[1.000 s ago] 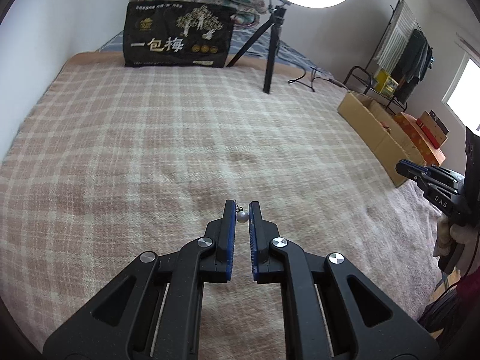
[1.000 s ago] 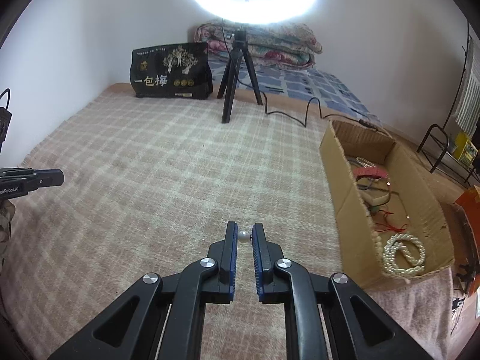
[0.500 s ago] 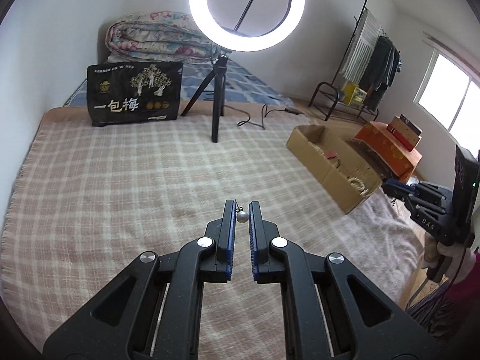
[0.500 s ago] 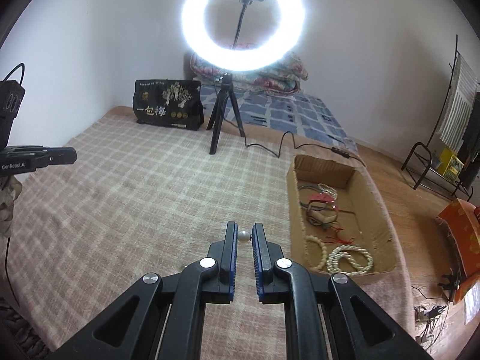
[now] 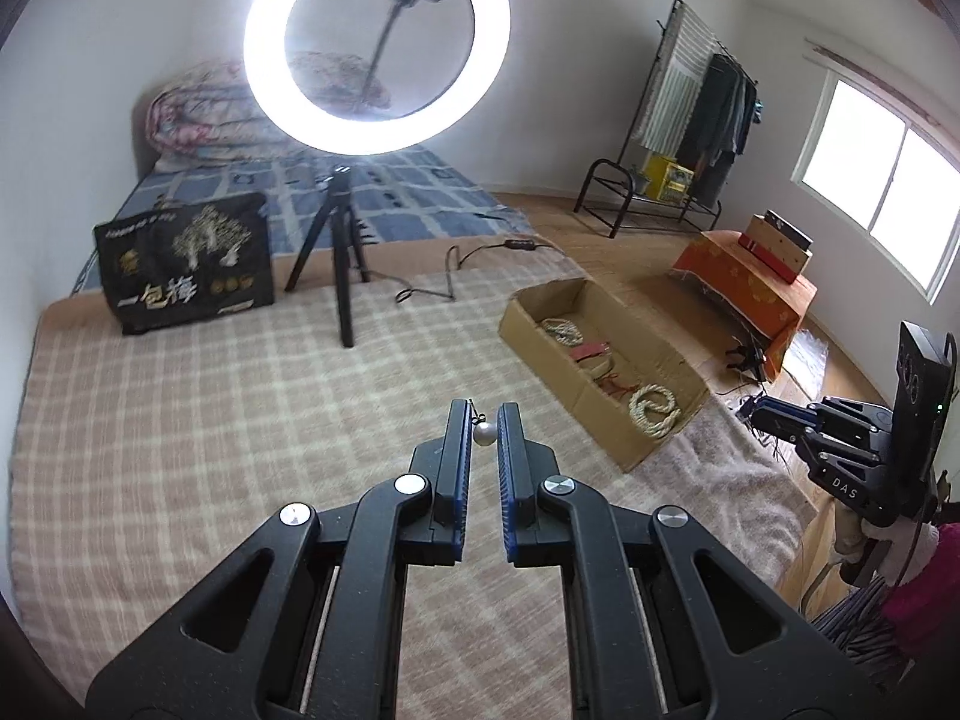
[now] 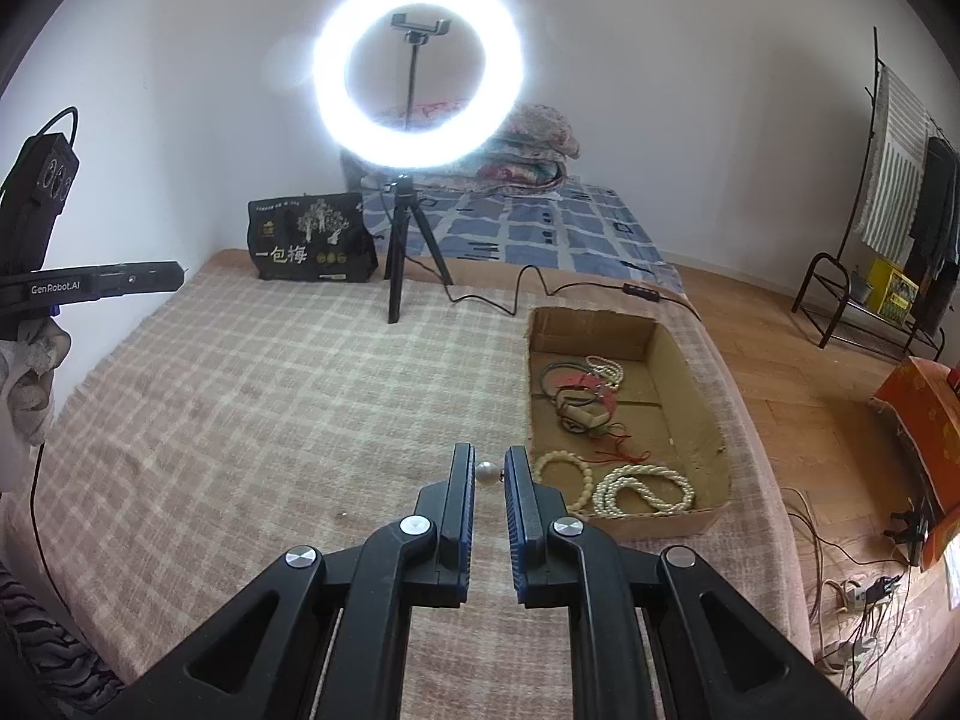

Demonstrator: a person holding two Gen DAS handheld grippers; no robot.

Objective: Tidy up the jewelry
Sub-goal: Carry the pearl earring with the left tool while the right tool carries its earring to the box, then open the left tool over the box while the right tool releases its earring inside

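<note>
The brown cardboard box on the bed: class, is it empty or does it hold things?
Not empty: the brown cardboard box holds white bead strands.

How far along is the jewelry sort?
Done: bead bracelets and necklaces already lie in the cardboard box. In hand: the left claw pinches a silver bead earring, and the right claw pinches a pearl, both above the plaid blanket. Left: drop both into the box.

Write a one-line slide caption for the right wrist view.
Right gripper pinches a pearl earring above the plaid blanket, beside the cardboard box of beaded jewelry.
</note>
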